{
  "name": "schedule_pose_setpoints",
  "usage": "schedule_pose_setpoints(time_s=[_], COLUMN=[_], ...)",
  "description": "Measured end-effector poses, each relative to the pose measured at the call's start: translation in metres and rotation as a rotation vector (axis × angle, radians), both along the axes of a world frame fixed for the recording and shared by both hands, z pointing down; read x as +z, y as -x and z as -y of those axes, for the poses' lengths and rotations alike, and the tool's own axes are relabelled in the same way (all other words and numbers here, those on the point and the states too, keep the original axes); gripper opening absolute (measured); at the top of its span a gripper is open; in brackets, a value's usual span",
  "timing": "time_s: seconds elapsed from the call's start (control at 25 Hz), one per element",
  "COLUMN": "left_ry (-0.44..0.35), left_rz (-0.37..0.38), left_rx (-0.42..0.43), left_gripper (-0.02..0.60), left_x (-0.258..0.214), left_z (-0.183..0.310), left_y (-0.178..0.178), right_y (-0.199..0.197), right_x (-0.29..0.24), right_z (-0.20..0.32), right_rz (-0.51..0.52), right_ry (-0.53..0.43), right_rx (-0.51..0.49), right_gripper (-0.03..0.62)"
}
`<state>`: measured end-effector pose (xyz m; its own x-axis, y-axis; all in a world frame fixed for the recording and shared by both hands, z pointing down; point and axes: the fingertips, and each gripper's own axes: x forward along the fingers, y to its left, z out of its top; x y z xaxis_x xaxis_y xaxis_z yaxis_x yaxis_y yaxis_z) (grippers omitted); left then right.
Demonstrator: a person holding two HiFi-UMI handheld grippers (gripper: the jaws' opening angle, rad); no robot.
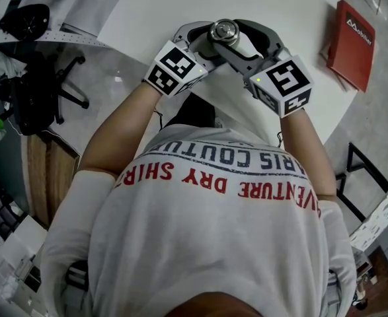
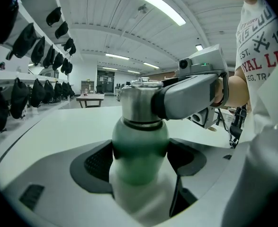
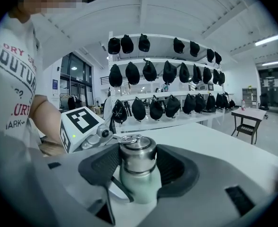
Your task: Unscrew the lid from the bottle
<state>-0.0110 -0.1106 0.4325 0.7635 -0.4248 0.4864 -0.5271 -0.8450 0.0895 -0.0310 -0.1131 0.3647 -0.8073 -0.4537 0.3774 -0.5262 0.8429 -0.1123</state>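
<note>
At the near edge of the white tabletop [image 1: 180,5], the left gripper [image 2: 141,162] clamps the green bottle [image 2: 139,141] by its body while the right gripper [image 3: 138,163] pinches the steel lid [image 3: 137,154]. Both grips look set, so a steady twist of the lid seems due next.

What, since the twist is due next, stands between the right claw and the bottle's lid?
Nothing visible: the right claw has its pads against the lid on both sides, while the left claw grips the green bottle below.
</note>
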Motion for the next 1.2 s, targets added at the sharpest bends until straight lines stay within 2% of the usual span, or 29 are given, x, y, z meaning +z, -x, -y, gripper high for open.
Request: schedule_pose_setpoints(time_s=[0.24,0.56,0.84,1.2], left_ry=[0.0,0.011,0.024,0.04], left_rz=[0.001,0.011,0.036,0.083], left_rx=[0.018,0.111,0.251,0.501], left_gripper=[0.37,0.37,0.37,0.37], left_x=[0.0,0.0015,0.0018,0.0034], left_z=[-0.0007,-0.0025,-0.0031,-0.0075], left_y=[0.0002,-0.0002,-0.0012,-0.0027], right_y=[0.0004,0.0003,0.0003,-0.0002], right_x=[-0.0001,0.0009,0.0007,0.001], right_z=[-0.0008,-0.0027,-0.0026,-0.0045], right_rz=[-0.004,-0.014,-0.036,-0.05], right_ry=[-0.015,-0.001,-0.002,-0.011], right_rx=[-0.024,-0.086,-0.168,-0.284], right_gripper=[0.249,0.247,0.247,0.247])
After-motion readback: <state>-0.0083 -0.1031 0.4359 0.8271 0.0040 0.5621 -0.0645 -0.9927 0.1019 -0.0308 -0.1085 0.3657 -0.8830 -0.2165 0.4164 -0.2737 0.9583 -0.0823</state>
